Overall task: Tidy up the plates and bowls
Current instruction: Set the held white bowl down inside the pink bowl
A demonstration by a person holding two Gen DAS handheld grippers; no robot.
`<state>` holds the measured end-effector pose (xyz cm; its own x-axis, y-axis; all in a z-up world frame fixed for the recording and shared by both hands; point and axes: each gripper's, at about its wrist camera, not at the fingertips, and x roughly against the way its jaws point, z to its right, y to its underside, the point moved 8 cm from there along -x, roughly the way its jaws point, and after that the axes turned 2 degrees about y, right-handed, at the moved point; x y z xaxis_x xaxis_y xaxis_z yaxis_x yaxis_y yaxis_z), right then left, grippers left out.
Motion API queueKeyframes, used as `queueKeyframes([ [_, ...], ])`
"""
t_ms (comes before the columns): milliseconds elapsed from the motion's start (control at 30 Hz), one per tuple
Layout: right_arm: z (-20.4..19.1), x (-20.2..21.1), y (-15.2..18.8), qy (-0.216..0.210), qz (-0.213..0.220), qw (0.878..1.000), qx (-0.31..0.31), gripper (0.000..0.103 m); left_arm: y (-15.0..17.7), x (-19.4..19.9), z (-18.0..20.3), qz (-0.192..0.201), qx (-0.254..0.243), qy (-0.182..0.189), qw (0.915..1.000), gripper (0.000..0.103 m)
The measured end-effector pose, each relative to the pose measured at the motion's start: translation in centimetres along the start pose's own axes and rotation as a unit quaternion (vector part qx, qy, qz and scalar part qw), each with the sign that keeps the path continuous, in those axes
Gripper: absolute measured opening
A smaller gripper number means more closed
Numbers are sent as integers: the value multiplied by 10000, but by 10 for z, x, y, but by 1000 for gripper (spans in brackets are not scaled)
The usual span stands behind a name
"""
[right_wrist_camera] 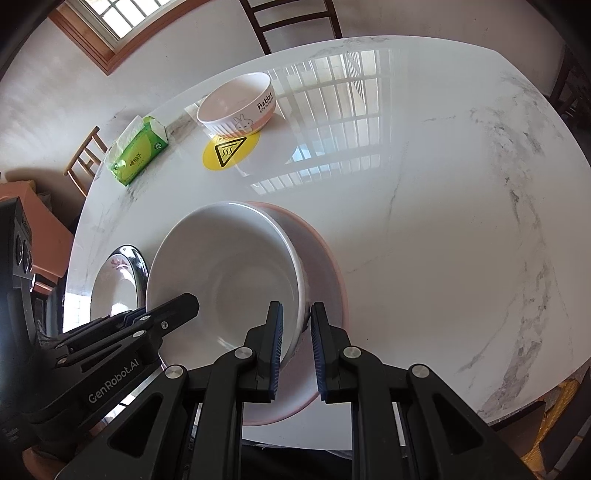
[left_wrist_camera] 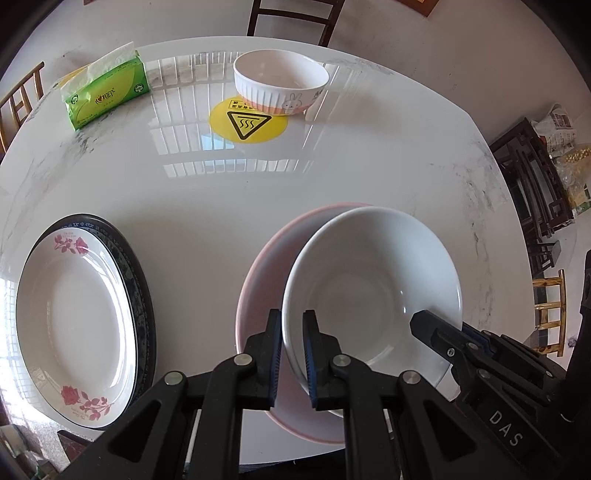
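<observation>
A plain white bowl (left_wrist_camera: 373,280) (right_wrist_camera: 225,273) sits tilted inside a larger pink bowl (left_wrist_camera: 266,280) (right_wrist_camera: 325,273) at the table's near edge. My left gripper (left_wrist_camera: 292,325) is shut on the white bowl's left rim. My right gripper (right_wrist_camera: 296,317) is shut on its right rim; it also shows in the left wrist view (left_wrist_camera: 436,328). A rose-patterned white plate (left_wrist_camera: 74,325) lies on a dark-rimmed plate (left_wrist_camera: 142,295) at the left. A ribbed rabbit bowl (left_wrist_camera: 280,79) (right_wrist_camera: 238,105) stands at the far side.
The white marble table (left_wrist_camera: 332,166) (right_wrist_camera: 443,221) carries a yellow hot-surface sticker (left_wrist_camera: 248,123) (right_wrist_camera: 229,149) and a green tissue pack (left_wrist_camera: 105,92) (right_wrist_camera: 138,153). Chairs stand beyond the far edge (left_wrist_camera: 291,18). Dark furniture (left_wrist_camera: 532,177) is to the right.
</observation>
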<state>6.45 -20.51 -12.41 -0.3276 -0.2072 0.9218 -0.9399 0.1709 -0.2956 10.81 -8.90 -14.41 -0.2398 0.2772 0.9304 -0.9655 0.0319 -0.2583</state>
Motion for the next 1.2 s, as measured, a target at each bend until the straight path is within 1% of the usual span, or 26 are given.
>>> queueKeyframes([
  [133, 0, -2, 0, 11, -8, 10000, 32, 17, 0, -4, 0, -41, 13, -34, 10000, 11],
  [467, -3, -5, -1, 95, -26, 9999, 141, 17, -3, -3, -1, 28, 21, -75, 10000, 11],
  [733, -8, -5, -1, 124, 12, 9997, 213, 24, -3, -5, -2, 8, 59, -58, 10000, 11],
  [1067, -12, -4, 0, 197, 20, 9992, 343, 25, -4, -3, -8, 74, 111, -92, 9999, 12],
  [1200, -13, -4, 0, 257, 42, 9990, 369, 26, -4, -2, -10, 84, 135, -37, 9999, 12],
])
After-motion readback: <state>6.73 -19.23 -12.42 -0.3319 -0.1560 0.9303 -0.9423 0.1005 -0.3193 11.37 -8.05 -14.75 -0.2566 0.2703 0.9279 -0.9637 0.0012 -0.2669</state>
